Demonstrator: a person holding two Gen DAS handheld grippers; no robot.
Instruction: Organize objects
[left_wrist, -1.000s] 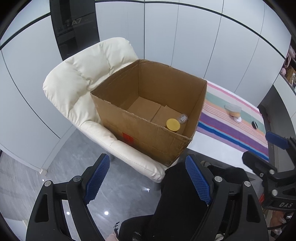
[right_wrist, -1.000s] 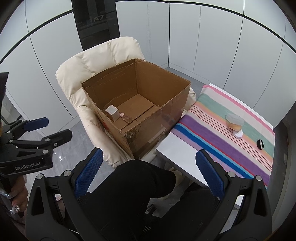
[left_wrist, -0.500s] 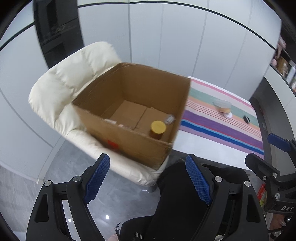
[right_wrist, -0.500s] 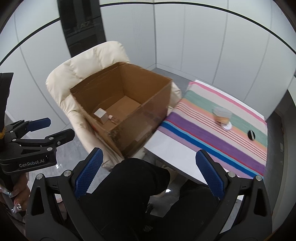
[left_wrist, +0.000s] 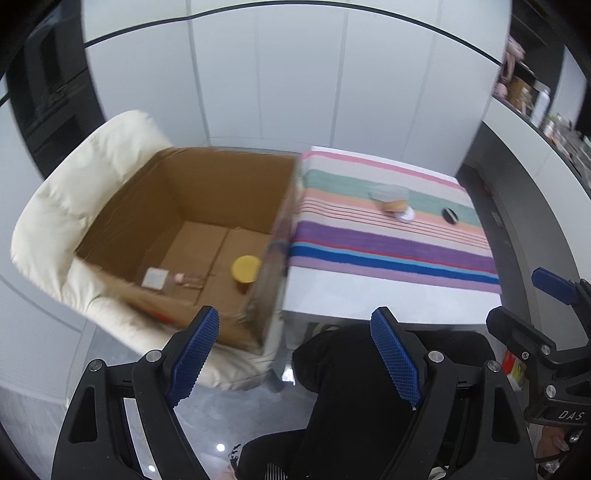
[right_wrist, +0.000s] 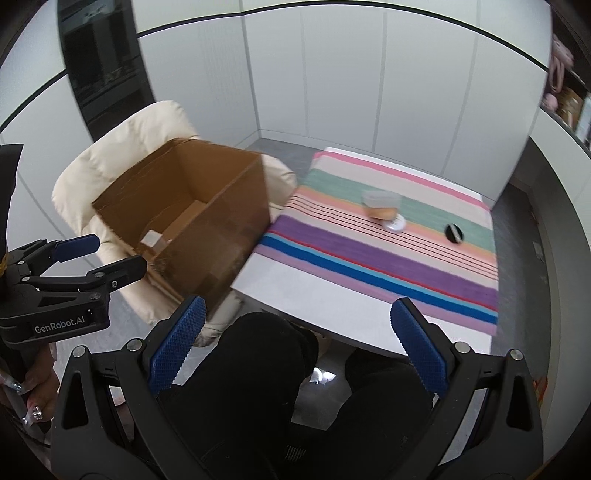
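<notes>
An open cardboard box sits on a cream armchair; it also shows in the right wrist view. Inside lie a yellow-lidded jar, a small white cube and a small pinkish bottle. On the striped cloth of the white table stand a clear-lidded container, a white round item and a black disc. My left gripper is open and empty, held low over my lap. My right gripper is open and empty, likewise in front of the table.
The table's bare white front edge lies just ahead of both grippers. My black-clad legs fill the foreground. White wall panels stand behind; a shelf with items is at the far right.
Both views have swung right, from the box toward the striped table. The box now sits at the left, the table items nearer the centre. Both grippers stay open and empty.
</notes>
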